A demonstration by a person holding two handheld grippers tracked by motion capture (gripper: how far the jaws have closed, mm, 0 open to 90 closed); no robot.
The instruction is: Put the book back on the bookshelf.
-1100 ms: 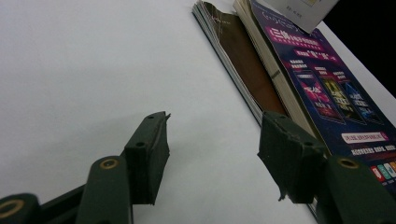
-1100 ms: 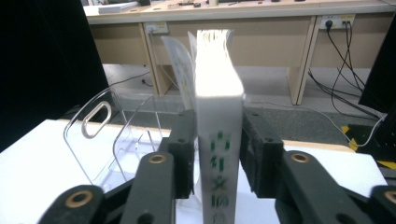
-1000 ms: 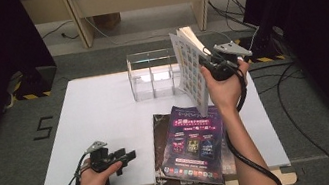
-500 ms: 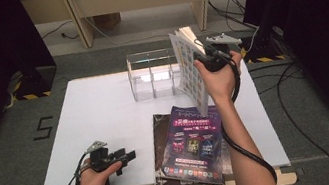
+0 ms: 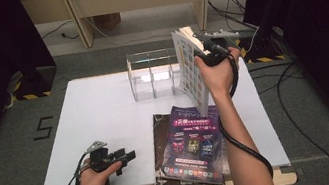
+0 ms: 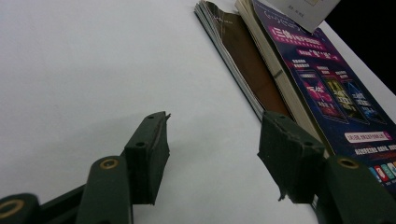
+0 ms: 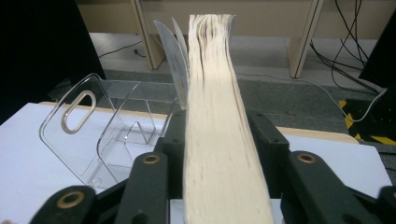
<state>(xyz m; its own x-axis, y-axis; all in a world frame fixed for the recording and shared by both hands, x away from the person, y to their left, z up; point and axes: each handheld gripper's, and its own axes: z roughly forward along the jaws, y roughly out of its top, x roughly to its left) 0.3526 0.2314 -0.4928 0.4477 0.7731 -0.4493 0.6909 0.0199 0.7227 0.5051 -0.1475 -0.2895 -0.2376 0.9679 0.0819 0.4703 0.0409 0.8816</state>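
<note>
A thick book (image 5: 190, 70) with a white patterned cover stands upright in the air over the table's back right, beside a clear acrylic rack (image 5: 152, 74). My right gripper (image 5: 207, 49) is shut on it. In the right gripper view the jaws flank the book's page edge (image 7: 219, 140); they have just been closing on it. The rack (image 7: 93, 135) lies just left of and beyond the book. My left gripper (image 5: 125, 156) rests on the white table (image 5: 95, 114) at the front left, open, with nothing between its fingers (image 6: 149, 154).
A stack of magazines (image 5: 189, 144), the top one purple, lies at the table's front centre; its spine edge (image 6: 243, 60) sits just right of the left gripper. Desk legs and cables stand on the floor behind the table.
The right hand has carried the upright book slightly back and left, toward the rack. The left hand and its gripper have not moved.
</note>
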